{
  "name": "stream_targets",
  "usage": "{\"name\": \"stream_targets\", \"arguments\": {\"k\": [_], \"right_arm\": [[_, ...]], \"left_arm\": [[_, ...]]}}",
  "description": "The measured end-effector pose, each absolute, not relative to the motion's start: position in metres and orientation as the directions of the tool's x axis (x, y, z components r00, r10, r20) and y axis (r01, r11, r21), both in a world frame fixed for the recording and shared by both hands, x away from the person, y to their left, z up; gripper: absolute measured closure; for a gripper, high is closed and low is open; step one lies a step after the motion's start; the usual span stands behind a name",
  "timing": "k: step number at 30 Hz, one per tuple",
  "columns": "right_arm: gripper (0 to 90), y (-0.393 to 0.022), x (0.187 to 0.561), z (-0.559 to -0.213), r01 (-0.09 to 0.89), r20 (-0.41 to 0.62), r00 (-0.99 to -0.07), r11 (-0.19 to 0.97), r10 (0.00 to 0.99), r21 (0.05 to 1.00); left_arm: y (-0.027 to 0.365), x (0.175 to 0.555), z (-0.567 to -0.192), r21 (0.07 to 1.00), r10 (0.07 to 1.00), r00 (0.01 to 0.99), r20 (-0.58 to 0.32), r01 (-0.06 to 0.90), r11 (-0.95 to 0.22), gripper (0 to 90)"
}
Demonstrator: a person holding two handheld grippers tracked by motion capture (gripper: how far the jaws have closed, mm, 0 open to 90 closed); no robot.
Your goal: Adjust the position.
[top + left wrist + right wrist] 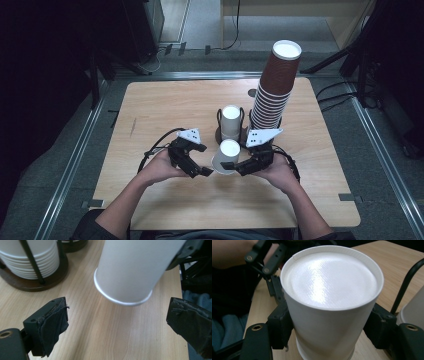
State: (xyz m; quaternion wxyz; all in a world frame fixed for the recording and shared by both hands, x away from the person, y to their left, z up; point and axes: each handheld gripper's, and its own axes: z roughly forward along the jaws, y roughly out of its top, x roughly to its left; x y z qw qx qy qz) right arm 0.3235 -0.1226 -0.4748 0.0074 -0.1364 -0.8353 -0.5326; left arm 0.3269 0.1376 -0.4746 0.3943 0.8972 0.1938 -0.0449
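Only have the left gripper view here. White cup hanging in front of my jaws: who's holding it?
Observer: The right gripper is; its jaws clamp the white cup on both sides.
Operator: Cup upright?
Observer: No, upside down and tilted, closed bottom up, in the high view.
Operator: Left gripper touching it?
Observer: No. The left gripper stands open beside it.
Operator: What's behind?
Observer: A tall brown cup stack at the table's far right.

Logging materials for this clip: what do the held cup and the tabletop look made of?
White cup: probably coated paper, given its rolled rim, side seam and a soft sheen on its upturned base. Tabletop: light wood or wood-look laminate, with matte, visible straight grain; which one is unclear.
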Motion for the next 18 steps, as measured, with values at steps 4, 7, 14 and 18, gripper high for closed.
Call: {"name": "stream_targets", "arguments": {"k": [4,7,14,18], "right_arm": [[31.3,-0.122,0.323,-0.474,0.237,0.171,-0.963,0.359,0.207,0.903],[31.5,-0.12,0.322,-0.473,0.238,0.181,-0.964,0.329,0.195,0.914],[31.5,-0.114,0.321,-0.473,0.241,0.193,-0.965,0.309,0.18,0.92],[31.6,-0.111,0.321,-0.475,0.252,0.21,-0.963,0.293,0.169,0.922]], "left_arm": [[0.133,0.326,-0.479,0.697,0.3,0.923,-0.239,0.379,-0.61,3.5],[0.127,0.324,-0.483,0.692,0.295,0.926,-0.237,0.374,-0.618,2.4],[0.12,0.321,-0.487,0.694,0.28,0.931,-0.235,0.363,-0.622,2.5],[0.12,0.322,-0.485,0.721,0.276,0.927,-0.253,0.37,-0.586,4.9]]}}
